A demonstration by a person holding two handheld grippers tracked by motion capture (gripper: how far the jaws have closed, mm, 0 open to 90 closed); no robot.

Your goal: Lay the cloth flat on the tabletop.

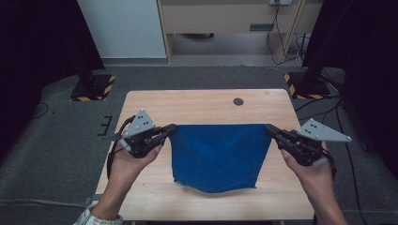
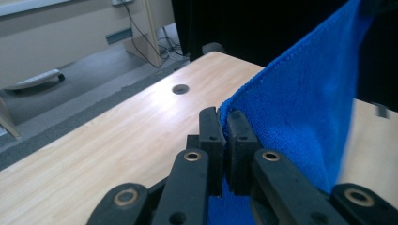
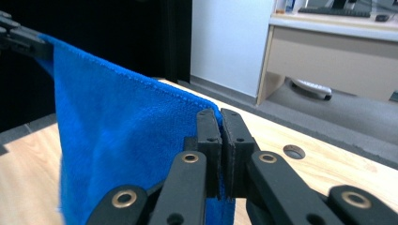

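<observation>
A blue cloth (image 1: 217,157) hangs stretched between my two grippers above the wooden table (image 1: 202,105), its top edge taut and its lower edge near the tabletop. My left gripper (image 1: 172,130) is shut on the cloth's top left corner; the left gripper view has the black jaws pinched on the blue cloth (image 2: 300,103) at its corner. My right gripper (image 1: 268,129) is shut on the top right corner. In the right gripper view its jaws clamp the blue cloth (image 3: 126,140), which runs away to the left gripper (image 3: 19,40) at the far end.
A round cable hole (image 1: 238,101) sits in the table near its far edge. Beyond the table lie grey carpet, two stand bases with yellow-black tape (image 1: 94,88) and a desk with cables (image 1: 277,33). Dark curtains hang on both sides.
</observation>
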